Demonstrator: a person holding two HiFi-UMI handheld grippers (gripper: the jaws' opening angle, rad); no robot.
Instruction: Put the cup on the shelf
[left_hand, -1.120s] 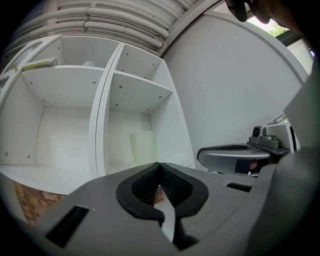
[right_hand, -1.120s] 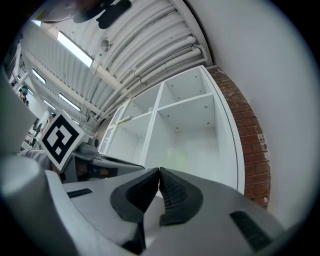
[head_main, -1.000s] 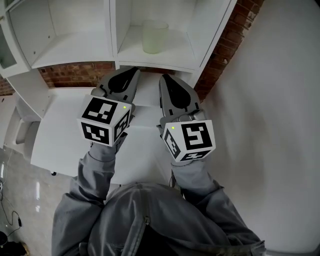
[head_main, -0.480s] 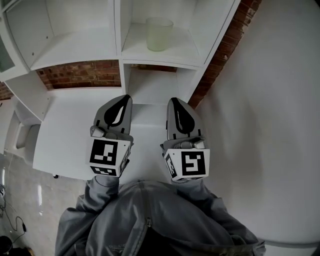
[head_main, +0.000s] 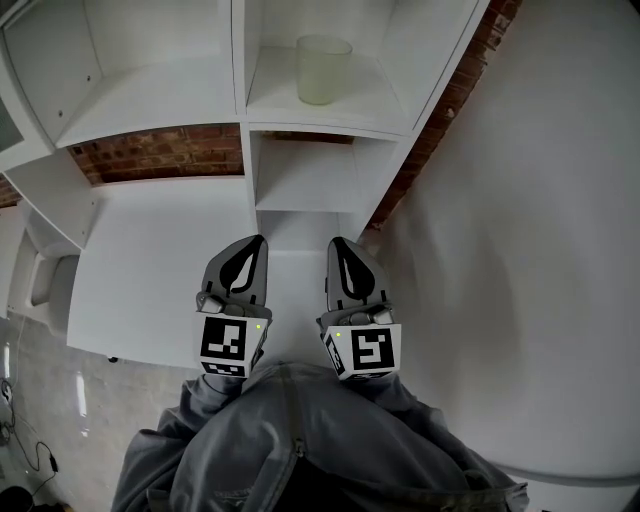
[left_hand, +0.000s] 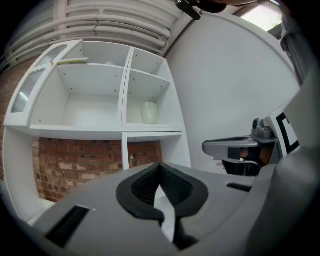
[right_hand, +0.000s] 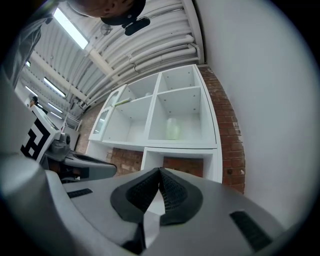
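pale cup (head_main: 323, 70) standing up in a white shelf (head_main: 385, 100) box - well apart from the left hand-held gripper (head_main: 256, 243) and right hand-held gripper (head_main: 336, 243), both low over the tabletop (head_main: 150, 250), jaws pressed together, holding nothing

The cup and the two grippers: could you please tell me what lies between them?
Head view: only the shelf's lower compartment and white tabletop separate the cup from the left gripper and right gripper; no other object.
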